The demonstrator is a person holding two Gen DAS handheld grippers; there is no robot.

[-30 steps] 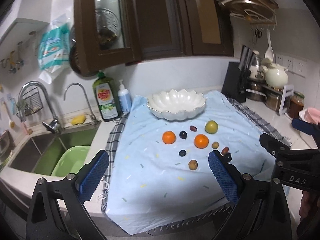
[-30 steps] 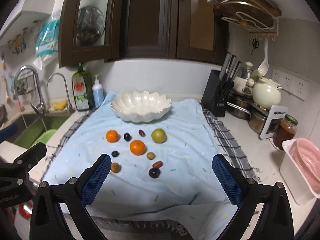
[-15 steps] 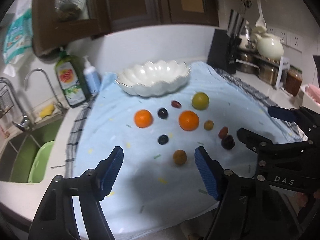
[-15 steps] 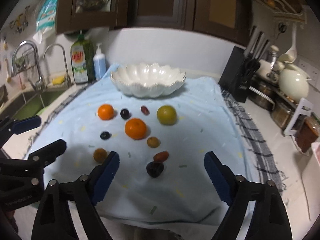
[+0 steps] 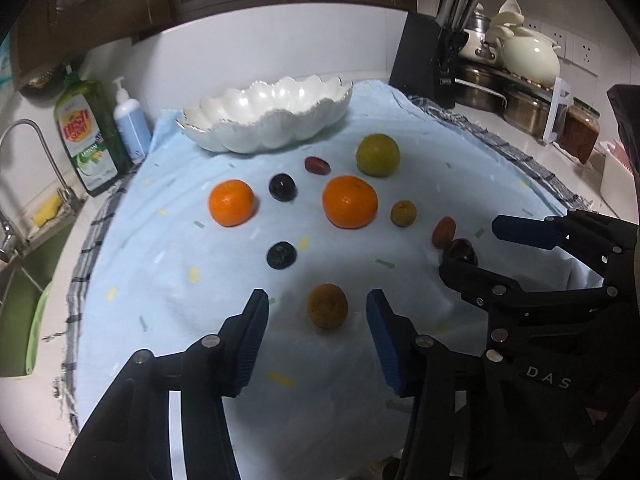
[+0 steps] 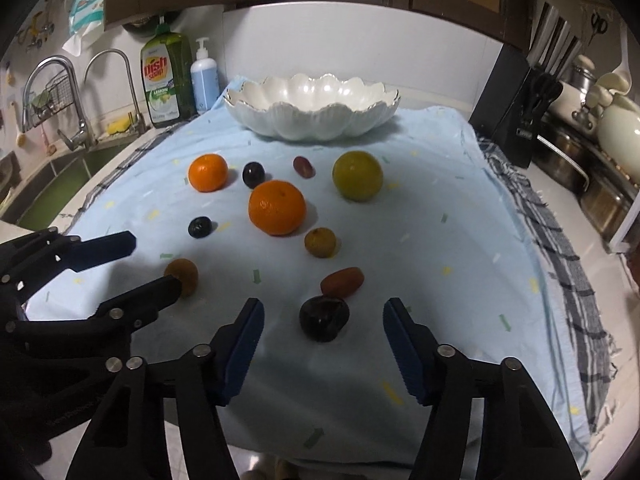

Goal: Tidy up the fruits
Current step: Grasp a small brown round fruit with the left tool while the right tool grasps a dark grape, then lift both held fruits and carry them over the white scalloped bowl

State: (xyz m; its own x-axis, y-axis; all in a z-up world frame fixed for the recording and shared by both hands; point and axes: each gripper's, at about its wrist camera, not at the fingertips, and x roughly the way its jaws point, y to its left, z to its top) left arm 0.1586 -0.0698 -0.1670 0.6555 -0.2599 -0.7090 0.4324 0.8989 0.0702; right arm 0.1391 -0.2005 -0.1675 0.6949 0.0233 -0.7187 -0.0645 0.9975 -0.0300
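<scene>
Left wrist: left hand-held gripper (image 5: 316,312) wide open, empty, straddling the small brown round fruit (image 5: 327,305) near; white scalloped ceramic bowl (image 5: 266,114) far, empty. Right wrist: right hand-held gripper (image 6: 323,320) wide open, empty, around the dark purple plum (image 6: 324,317); all fruits on the light blue cloth (image 6: 440,280), nothing sorted yet.

a green dish-soap bottle (image 6: 166,76) and a blue pump bottle (image 6: 204,76) are seen at ten o'clock, just beside each other; a black knife block (image 6: 516,108) is seen at two o'clock.
</scene>
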